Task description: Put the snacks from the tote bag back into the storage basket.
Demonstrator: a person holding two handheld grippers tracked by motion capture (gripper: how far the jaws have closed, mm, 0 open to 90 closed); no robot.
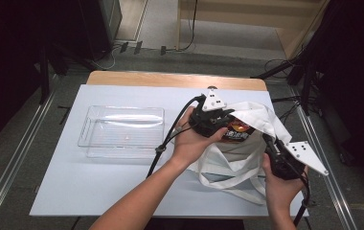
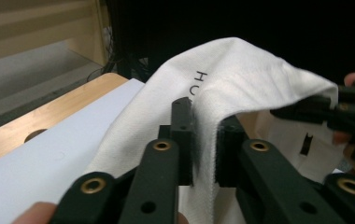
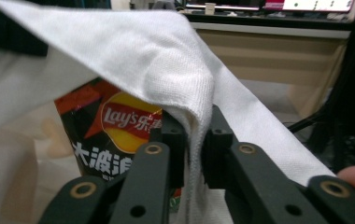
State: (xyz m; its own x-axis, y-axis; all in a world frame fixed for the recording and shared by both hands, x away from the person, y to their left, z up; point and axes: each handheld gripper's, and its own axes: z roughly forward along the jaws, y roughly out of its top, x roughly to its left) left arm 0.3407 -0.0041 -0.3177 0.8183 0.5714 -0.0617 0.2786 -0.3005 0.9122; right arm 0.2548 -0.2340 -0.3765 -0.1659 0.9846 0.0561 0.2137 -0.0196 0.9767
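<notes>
Fabric of a white tote bag (image 1: 240, 143) is pinched by both grippers at the bag's mouth, on the right half of the white tabletop (image 1: 98, 187). In the left gripper view the left gripper (image 2: 205, 140) is clenched on a fold of the cloth rim, the fold standing between its two black pads and draping over them; dark printed letters show on the cloth just above the jaws. In the high view this left gripper (image 1: 213, 120) sits at the far left edge of the bag's opening, held in the person's left hand (image 1: 192, 141), with its cable running back along the forearm.

In the right gripper view the right gripper (image 3: 195, 144) is likewise clamped on the cloth rim, a ridge of fabric squeezed between its pads. Behind that ridge, inside the bag, stands a dark Lay's crisp packet (image 3: 105, 135) with a yellow and red logo and white lettering. In the high view the packet (image 1: 237, 130) shows at the open mouth, between the two grippers. The right gripper (image 1: 272, 146) is at the bag's right edge, held by the right hand (image 1: 280, 184).

The bag's handles (image 1: 237, 184) lie loose toward the near edge. A clear plastic tray (image 1: 122, 130) rests to the left, well apart from the bag
</notes>
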